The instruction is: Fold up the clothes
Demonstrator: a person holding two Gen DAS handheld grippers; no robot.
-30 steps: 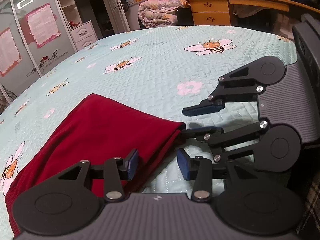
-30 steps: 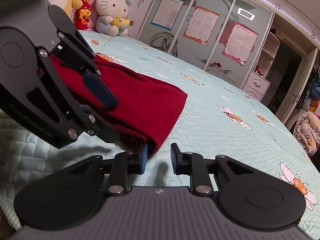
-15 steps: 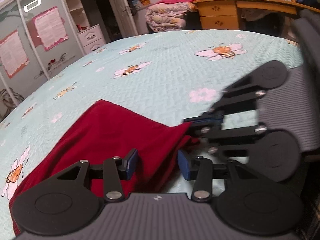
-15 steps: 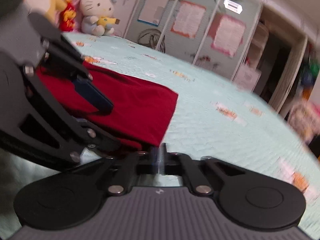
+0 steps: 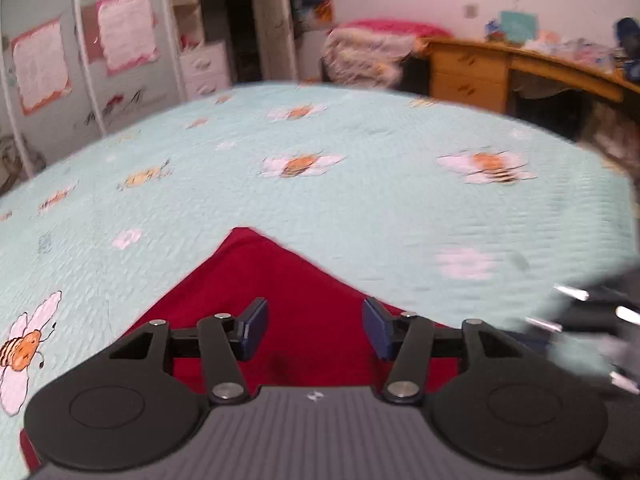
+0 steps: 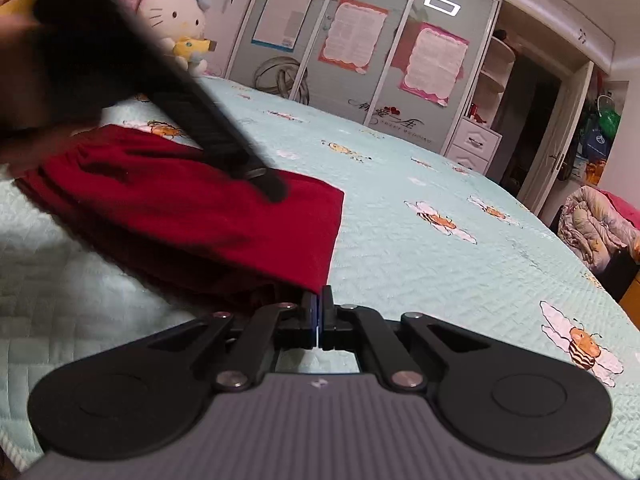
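1. A dark red garment (image 6: 192,216) is spread on a bed covered by a pale green quilt (image 5: 360,208) printed with bees and flowers.
2. The garment is seen near the lower edge of the quilt in the left wrist view, with one corner pointing toward the middle of the bed.
3. The right gripper (image 6: 319,312) is pressed together at the garment's nearest corner, where the cloth's edge is pinched between the pads.
4. The left gripper (image 5: 315,330) is held above the red cloth (image 5: 280,288) with its jaws spread; nothing is clamped between them.
5. The left gripper's dark, blurred body is seen crossing the upper left of the right wrist view, over the garment.
6. A plush cat toy (image 6: 176,20) is seated at the far edge of the bed.
7. A wardrobe (image 6: 360,60) with papers stuck on its doors is seen beyond the bed, and a wooden desk (image 5: 500,68) at the far side.
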